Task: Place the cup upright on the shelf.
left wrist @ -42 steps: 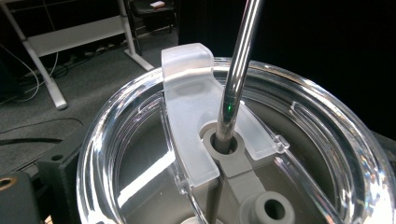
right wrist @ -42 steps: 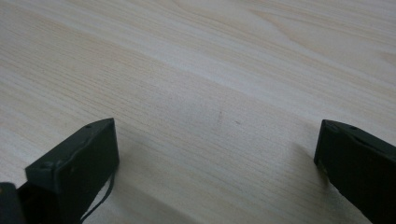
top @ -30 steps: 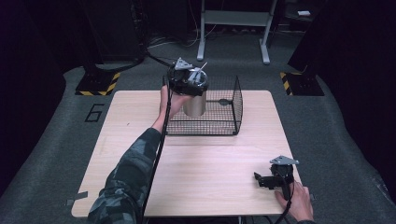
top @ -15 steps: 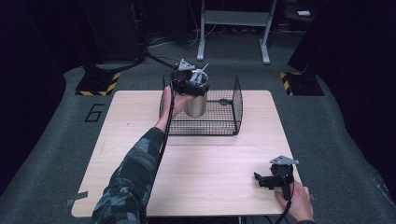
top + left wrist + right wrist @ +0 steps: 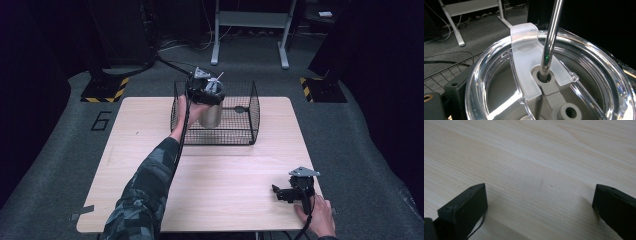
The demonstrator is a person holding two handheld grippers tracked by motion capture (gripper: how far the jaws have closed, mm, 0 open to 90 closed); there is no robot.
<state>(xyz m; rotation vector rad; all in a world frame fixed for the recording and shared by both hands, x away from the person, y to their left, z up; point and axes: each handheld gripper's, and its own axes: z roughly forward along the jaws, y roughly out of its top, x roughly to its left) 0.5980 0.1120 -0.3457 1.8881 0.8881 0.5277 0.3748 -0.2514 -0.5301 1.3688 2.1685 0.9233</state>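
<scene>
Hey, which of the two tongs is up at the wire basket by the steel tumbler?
The left tongs, at the steel tumbler inside the wire basket. The right tongs rest open on the table.

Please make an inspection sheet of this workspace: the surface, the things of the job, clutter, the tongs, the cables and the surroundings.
Surface: light wooden table, bare in front of the basket.
Job's things: steel tumbler with clear lid and metal straw, inside the black wire basket at the table's far edge.
Clutter: nothing seen.
Tongs: left tongs at the tumbler's top, grip not visible; right tongs open, low over the table's near right corner.
Cables: one black cable runs along the left forearm; another trails from the right tongs.
Surroundings: dark carpet floor, yellow-black striped plates, grey stand legs.
</scene>
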